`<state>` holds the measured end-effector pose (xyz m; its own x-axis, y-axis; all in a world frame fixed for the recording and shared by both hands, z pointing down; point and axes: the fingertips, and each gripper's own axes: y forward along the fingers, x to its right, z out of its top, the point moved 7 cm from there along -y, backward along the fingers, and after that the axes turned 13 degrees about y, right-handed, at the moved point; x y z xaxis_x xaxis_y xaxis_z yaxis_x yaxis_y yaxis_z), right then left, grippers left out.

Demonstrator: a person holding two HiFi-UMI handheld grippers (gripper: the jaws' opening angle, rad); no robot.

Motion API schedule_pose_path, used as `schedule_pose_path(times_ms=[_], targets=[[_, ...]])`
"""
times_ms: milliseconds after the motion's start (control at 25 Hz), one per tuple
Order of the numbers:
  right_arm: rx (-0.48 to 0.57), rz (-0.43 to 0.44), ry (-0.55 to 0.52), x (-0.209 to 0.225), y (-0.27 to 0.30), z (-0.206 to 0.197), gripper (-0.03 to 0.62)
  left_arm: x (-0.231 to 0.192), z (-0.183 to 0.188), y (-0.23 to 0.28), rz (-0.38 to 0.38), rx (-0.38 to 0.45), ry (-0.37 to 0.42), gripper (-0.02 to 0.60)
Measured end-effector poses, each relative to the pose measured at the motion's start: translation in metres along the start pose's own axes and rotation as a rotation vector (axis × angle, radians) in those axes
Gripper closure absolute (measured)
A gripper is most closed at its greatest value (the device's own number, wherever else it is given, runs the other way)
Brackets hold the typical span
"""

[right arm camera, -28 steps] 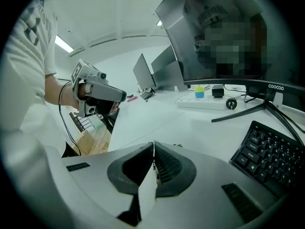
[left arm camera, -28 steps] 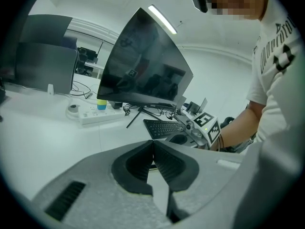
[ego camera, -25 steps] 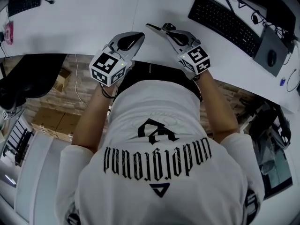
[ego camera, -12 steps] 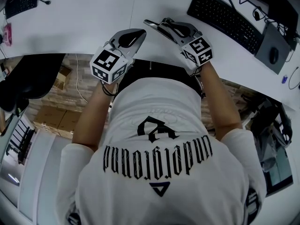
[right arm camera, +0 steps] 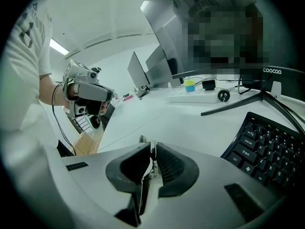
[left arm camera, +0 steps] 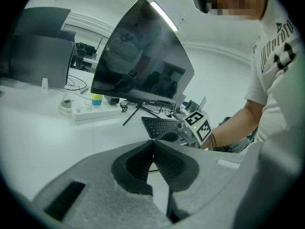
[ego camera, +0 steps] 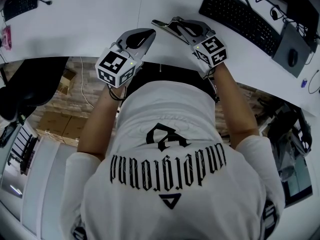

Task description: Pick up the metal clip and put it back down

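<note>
Since the task is to lift the metal clip (right arm camera: pixel 152 166) and set it down again, the clip sits pinched in the right hand-held gripper (right arm camera: pixel 152 146) rather than lying loose. It is a thin, silvery strip. It runs up through the narrow slit between the two dark pads, and a small end pokes out past the tips. The jaws are pressed together on it, with nothing else between them.

In the head view the clip juts from the gripper's nose, left of the black keyboard (ego camera: pixel 240 19) and nearer the person than the keyboard is. It appears to be held just above the white surface (ego camera: pixel 90 14), though no view shows clearly whether it touches. The grip looks meant to keep the strip steady and roughly flat to the surface, ready for putting back (a judgement, not something seen).

Further left of the keyboard, beyond the clip, the left hand-held gripper (left arm camera: pixel 153 143) hangs over the near edge of the surface. Its jaws meet at the tips and hold nothing. It seems simply parked out of the way, since the clip needs only one gripper.
</note>
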<state>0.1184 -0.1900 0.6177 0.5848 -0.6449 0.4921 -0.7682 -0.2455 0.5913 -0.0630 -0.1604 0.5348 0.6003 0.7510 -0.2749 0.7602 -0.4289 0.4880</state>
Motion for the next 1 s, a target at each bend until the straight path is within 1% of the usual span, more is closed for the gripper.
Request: schedule_pose_path(times_ms=[280,440,600,720,880,1000], targets=[[0.015,-0.017,-0.014,-0.004,-0.002,0.003,0.562,0.002,0.002,-0.004,-0.004,0.006,0.013,0.566],[0.03,-0.053,-0.041,-0.006,-0.006,0.008,0.524,0.004,0.0,-0.012,-0.005,0.007,0.026,0.566],[0.067,-0.098,-0.075,-0.015,-0.018,0.019,0.517,0.01,0.001,-0.028,-0.008,0.016,0.044,0.566],[0.112,-0.128,-0.099,-0.03,-0.033,0.032,0.517,0.012,0.007,-0.044,-0.011,0.051,0.034,0.566],[0.164,-0.192,-0.119,-0.058,-0.054,0.049,0.517,0.015,0.011,-0.068,-0.01,0.081,0.068,0.566],[0.207,-0.219,-0.129,-0.086,-0.069,0.056,0.517,0.018,0.011,-0.088,-0.007,0.101,0.084,0.566]])
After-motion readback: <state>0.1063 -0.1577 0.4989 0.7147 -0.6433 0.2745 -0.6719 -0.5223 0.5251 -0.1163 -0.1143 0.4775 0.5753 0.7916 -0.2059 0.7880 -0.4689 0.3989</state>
